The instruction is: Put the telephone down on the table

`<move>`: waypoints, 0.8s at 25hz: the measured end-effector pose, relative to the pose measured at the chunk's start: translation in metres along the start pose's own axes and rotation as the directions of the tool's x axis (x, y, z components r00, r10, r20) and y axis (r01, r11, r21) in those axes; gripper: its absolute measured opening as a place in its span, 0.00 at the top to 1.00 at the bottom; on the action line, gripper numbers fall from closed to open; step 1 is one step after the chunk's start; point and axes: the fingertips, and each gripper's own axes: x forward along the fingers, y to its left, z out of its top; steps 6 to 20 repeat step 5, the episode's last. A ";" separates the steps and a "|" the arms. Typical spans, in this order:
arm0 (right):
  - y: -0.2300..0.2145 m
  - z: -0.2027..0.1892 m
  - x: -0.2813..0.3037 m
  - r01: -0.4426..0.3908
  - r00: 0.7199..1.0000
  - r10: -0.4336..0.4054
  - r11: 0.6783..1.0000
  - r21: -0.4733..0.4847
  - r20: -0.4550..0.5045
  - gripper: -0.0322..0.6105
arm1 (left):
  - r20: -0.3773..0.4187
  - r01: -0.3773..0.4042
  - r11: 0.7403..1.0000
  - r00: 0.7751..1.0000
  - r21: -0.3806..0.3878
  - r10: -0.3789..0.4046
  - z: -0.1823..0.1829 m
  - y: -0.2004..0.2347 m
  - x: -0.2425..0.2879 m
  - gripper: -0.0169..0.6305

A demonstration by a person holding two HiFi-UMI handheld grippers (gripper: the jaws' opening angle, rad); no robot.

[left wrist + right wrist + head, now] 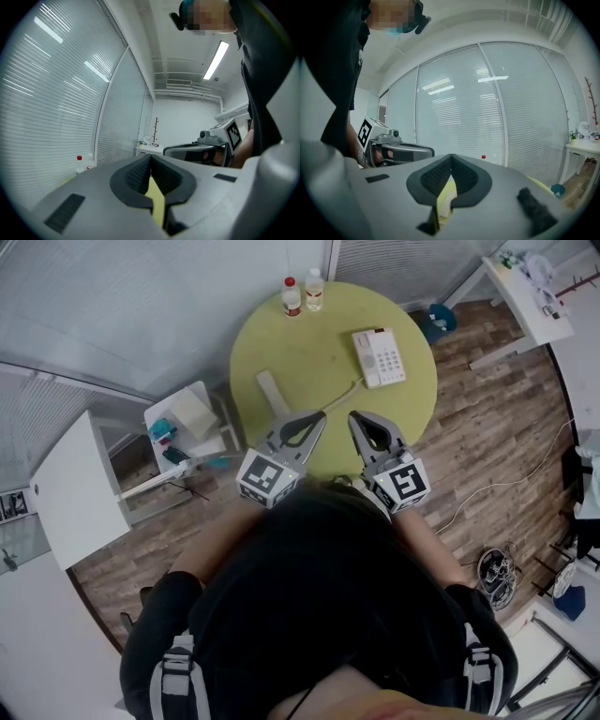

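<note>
Telephone [379, 357] rests on the round yellow-green counter [319, 348], with what looks to be its handset [273, 392] lying apart to the left and a cord [342, 395] trailing between them. The left gripper [319, 415] and right gripper [354, 415] hover side by side over the counter's near edge, the fingers [133, 176] of each pressed together on nothing. Two bottles [302, 294] stand at the far rim. The set-down appears done, or else not begun. Any further move would call for parting the fingers and reaching forward.
</note>
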 end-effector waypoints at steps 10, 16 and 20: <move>0.000 -0.002 0.002 0.009 1.000 -0.009 1.000 0.013 0.002 0.92 | 0.001 -0.014 1.000 1.000 -0.014 0.014 -0.001 0.005 -0.002 0.95; 0.000 -0.002 0.002 0.009 1.000 -0.009 1.000 0.013 0.002 0.92 | 0.001 -0.014 1.000 1.000 -0.014 0.014 -0.001 0.005 -0.002 0.95; 0.000 -0.002 0.002 0.009 1.000 -0.009 1.000 0.013 0.002 0.92 | 0.001 -0.014 1.000 1.000 -0.014 0.014 -0.001 0.005 -0.002 0.95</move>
